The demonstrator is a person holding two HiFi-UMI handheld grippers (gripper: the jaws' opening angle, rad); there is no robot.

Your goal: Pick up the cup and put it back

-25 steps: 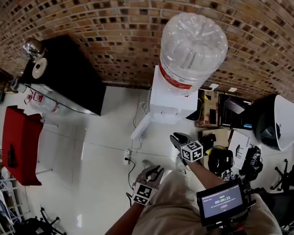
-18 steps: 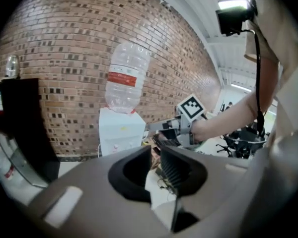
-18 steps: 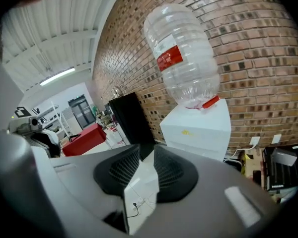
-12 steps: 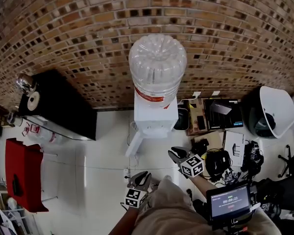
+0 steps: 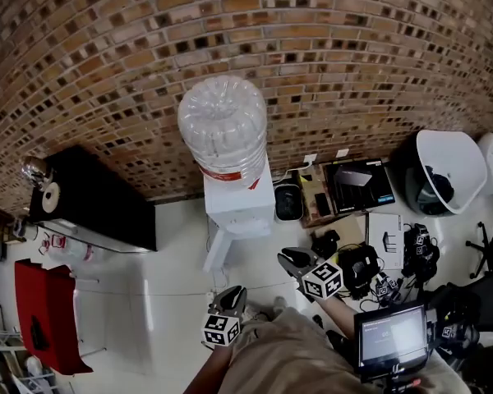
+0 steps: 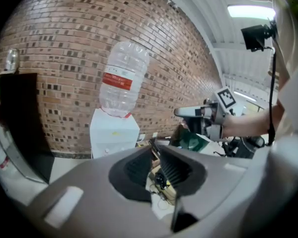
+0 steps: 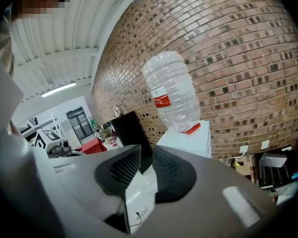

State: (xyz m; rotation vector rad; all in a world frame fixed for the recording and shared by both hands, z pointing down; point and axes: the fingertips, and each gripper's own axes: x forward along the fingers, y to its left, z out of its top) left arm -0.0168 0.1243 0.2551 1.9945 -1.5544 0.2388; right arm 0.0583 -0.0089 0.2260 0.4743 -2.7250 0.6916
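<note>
The person stands on the white floor [image 5: 172, 253] facing a water dispenser [image 5: 237, 208] that carries an upturned bottle [image 5: 223, 125] against the brick wall [image 5: 353, 64]. Both grippers are held out in front of the body, aimed toward the dispenser and well short of it. The left gripper [image 5: 232, 294] has its jaws drawn together with nothing between them. The right gripper [image 5: 287, 259] is likewise closed and empty; its jaws have just been closing the last little way on nothing.

No cup can be made out for certain in any view. A shiny rounded thing [image 5: 34, 171] stands on top of the black cabinet [image 5: 99, 203] left of the dispenser. It may be the cup, but it is too small to tell.

The step in hand looks like the approach, with the pick-up not yet begun. To do it well, the person would first settle where the cup stands, turn to face it, and open the working gripper wide before coming near. The jaws should go in level, one on either side of the cup's wall. They should close only once the cup sits deep between them, so it is not nudged over.
</note>
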